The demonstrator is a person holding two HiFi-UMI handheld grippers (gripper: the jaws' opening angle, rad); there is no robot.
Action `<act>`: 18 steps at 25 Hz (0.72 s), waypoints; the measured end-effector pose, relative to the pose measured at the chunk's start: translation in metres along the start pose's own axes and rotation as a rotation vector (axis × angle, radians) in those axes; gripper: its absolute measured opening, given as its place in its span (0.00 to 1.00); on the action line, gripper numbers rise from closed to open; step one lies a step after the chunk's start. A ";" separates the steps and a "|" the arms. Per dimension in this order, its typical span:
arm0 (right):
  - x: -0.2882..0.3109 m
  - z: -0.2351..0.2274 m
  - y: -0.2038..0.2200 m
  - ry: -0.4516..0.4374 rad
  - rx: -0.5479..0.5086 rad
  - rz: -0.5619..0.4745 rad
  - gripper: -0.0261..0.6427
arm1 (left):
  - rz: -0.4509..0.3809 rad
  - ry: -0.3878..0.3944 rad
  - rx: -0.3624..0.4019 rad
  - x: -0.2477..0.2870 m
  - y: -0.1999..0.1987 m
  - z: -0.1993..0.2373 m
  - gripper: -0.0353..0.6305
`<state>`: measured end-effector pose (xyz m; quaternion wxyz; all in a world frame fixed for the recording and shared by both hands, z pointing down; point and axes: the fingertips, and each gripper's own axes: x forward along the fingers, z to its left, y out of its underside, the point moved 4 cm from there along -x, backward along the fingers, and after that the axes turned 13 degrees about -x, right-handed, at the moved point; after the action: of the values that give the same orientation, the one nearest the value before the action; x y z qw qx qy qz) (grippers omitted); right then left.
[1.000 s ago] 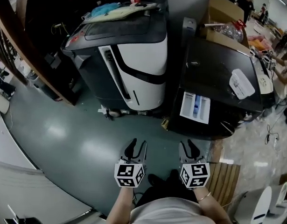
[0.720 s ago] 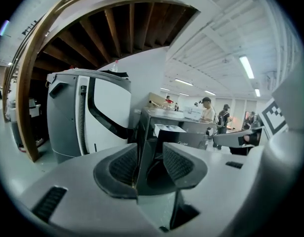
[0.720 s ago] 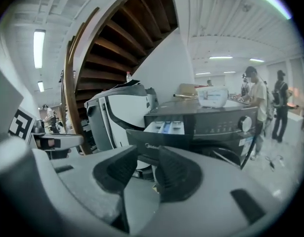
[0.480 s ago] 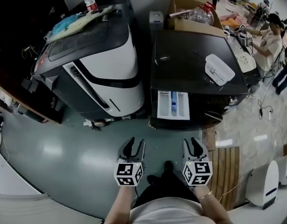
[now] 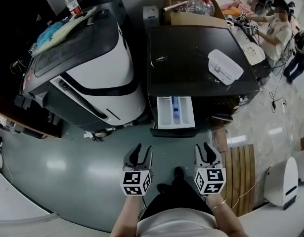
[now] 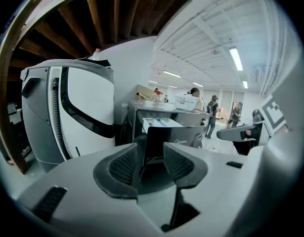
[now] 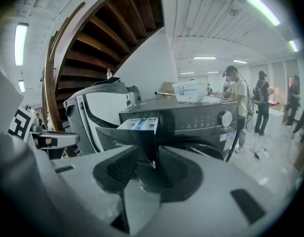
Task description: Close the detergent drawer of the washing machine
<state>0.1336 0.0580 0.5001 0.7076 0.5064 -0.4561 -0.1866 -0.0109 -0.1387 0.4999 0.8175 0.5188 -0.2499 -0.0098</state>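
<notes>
Standing back from the washing machine (image 5: 191,58), you are holding the left gripper (image 5: 141,151) and right gripper (image 5: 206,150) with jaws apart and empty, while the detergent drawer (image 5: 175,112) is jutting out ahead. Pushing one corner is likely risking a skewed jam.

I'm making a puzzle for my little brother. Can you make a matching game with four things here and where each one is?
1. white detergent drawer with a blue slot
2. white plastic lidded box
3. clear plastic bottle with red cap
4. brown cardboard box

A. on top of the grey-and-white machine
B. behind the black washing machine
C. pulled out of the washing machine's front
D. on top of the washing machine

Pairs: 1-C, 2-D, 3-A, 4-B
</notes>
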 end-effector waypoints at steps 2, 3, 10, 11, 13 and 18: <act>0.004 -0.003 0.000 0.007 0.006 0.006 0.22 | 0.001 0.004 0.011 0.007 -0.001 0.000 0.28; 0.006 -0.004 0.000 0.011 0.011 0.006 0.22 | 0.000 0.005 0.016 0.010 -0.001 0.000 0.28; 0.022 -0.010 0.006 -0.001 0.023 0.025 0.22 | 0.036 0.019 0.020 0.036 0.004 -0.003 0.28; 0.025 -0.010 0.007 -0.005 0.016 0.030 0.22 | 0.045 0.023 0.018 0.039 0.006 -0.003 0.28; 0.031 -0.009 0.010 -0.010 0.000 0.039 0.22 | 0.062 0.032 0.015 0.044 0.008 -0.003 0.28; 0.044 -0.010 0.012 -0.024 0.000 0.054 0.22 | 0.090 0.034 0.017 0.056 0.012 0.000 0.28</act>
<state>0.1624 0.0364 0.5302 0.7068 0.4918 -0.4781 -0.1733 0.0355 -0.1484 0.5328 0.8168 0.5141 -0.2592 0.0377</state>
